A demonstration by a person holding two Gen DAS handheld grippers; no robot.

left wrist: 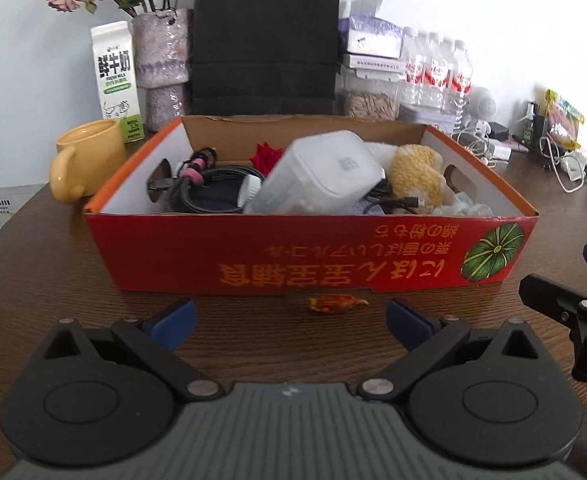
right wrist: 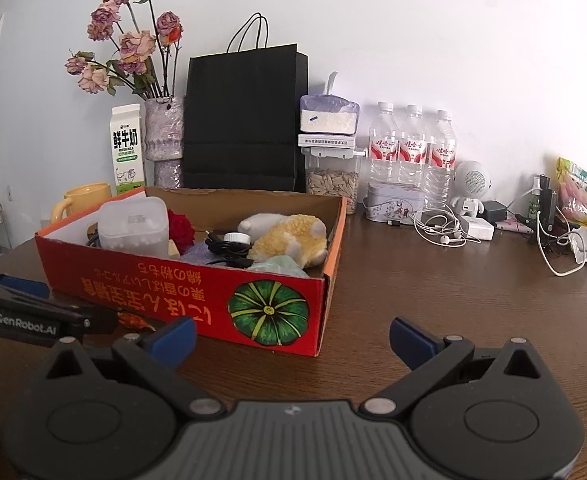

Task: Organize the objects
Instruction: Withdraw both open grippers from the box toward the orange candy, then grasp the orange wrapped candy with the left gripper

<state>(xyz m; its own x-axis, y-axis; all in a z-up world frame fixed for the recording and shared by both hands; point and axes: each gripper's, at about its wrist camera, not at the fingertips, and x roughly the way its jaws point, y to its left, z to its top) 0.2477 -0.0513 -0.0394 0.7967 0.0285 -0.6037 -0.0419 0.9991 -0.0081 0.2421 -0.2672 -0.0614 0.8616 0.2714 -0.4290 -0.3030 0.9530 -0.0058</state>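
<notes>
The left gripper (left wrist: 289, 322) is hovering low over the brown wooden table (left wrist: 53, 264) with its blue-padded jaws spread wide and holding nothing, and the right gripper (right wrist: 293, 336) is sitting just to its right in the same wide-open, empty state. Lying on the table between the left gripper's fingers and the near wall of the red cardboard box (left wrist: 313, 256) is a small orange-wrapped candy (left wrist: 335, 304), just beside the box's front edge but apparently not touching it; in the right wrist view it is mostly hiding behind the left gripper's arm, so its exact shape is hard to make out there. The box is sitting toward the middle of the table, with its printed lettering reading upside down and a green pumpkin picture at its front right corner. Inside it a translucent plastic container (left wrist: 321, 176) is leaning toward the left, a coiled black cable (left wrist: 209, 196) is lying at the left end, a red fabric rose (left wrist: 267, 156) is showing near the back wall, and a yellow plush toy (left wrist: 417, 176) is resting at the right end. A yellow mug (left wrist: 85, 156) is standing just off the box's back left corner, with a milk carton (left wrist: 117, 80) behind it. A black paper bag (left wrist: 265, 36) is standing against the wall behind the box, and water bottles (right wrist: 413, 148) are lining the table's back edge to the right.
</notes>
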